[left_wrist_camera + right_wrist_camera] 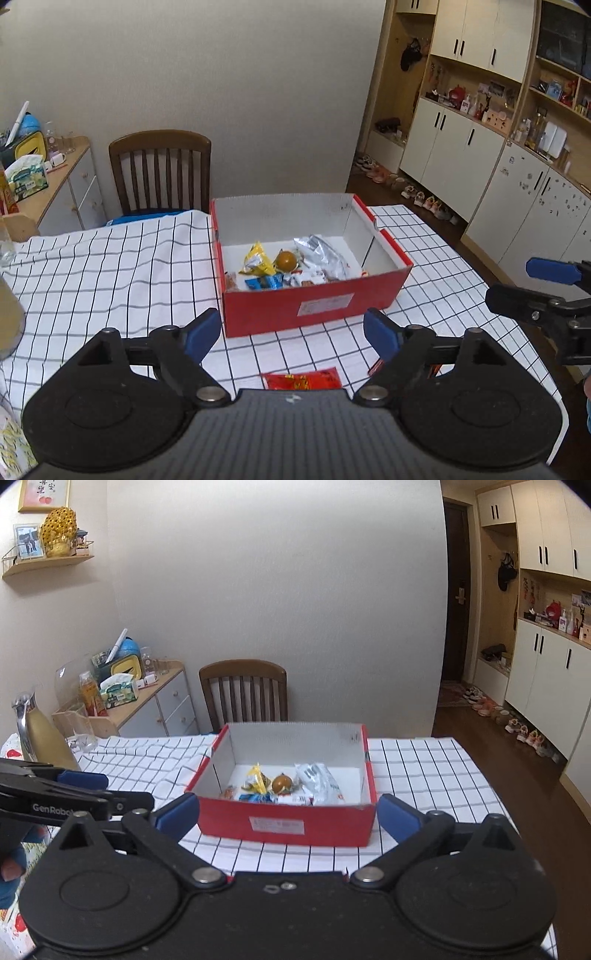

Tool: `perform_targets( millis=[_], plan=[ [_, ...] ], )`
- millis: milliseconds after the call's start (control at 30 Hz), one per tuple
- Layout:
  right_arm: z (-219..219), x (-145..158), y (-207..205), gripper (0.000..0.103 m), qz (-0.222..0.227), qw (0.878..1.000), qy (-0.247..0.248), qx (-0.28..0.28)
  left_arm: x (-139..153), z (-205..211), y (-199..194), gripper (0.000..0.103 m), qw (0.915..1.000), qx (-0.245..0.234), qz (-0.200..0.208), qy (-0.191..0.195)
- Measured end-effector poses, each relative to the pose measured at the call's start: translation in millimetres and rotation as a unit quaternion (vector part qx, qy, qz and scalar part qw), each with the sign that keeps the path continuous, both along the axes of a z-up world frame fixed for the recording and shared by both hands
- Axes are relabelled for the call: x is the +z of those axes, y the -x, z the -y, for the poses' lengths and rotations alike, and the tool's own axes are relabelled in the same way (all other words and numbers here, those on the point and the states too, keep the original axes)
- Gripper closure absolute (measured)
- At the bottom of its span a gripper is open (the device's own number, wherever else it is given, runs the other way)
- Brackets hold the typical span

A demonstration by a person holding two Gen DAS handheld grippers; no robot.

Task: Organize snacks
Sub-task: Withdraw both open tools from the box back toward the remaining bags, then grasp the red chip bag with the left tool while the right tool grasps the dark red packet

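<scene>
1. Checked white cloth covers the surface (110,266), with a wooden chair (160,171) at 12 o'clock behind it and cupboards along the wall at 2 o'clock.
2. An open red cardboard box (314,306) is seen at the middle of the surface, its lid standing upright at the far side.
3. Snacks are already gathered inside: a yellow packet (258,258), a round orange-brown item (286,260), a silver foil bag (325,256) and a blue wrapper (264,282), all lying loose and touching.
4. A red snack packet (301,380) is left outside the box, flat on the cloth at 6 o'clock of it, just under the left claw (291,332).
5. The left claw is held spread, with nothing between its fingers; the right claw (288,814) is likewise spread wide and empty, before the box.
6. The red packet is judged light, thin and slippery, with crushable contents. It would best be taken by a crimped edge or across its narrow width, with gentle pressure, since a flat pouch may slide on the cloth.
</scene>
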State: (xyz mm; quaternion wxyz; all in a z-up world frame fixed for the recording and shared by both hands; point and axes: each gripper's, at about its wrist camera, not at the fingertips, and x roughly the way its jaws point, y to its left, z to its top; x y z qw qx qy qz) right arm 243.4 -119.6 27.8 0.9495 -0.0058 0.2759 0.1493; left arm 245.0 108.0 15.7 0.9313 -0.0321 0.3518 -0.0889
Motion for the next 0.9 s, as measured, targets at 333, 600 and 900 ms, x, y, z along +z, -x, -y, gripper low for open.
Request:
perform_targets(
  millis=[333,600,900],
  plan=[
    [13,-47,12,0.0,-0.036,0.999,0.028,-0.027,-33,7,13,0.018,0.9995,0.003,-0.032,-0.004],
    [21,-79,11,0.0,-0.065,0.996,0.057,-0.014,-71,21,6,0.018,0.9965,0.005,-0.081,-0.019],
    [27,-106,-9,0.0,-0.111,0.989,0.089,0.042,-114,33,-9,0.018,0.989,0.023,-0.145,-0.013]
  ],
)
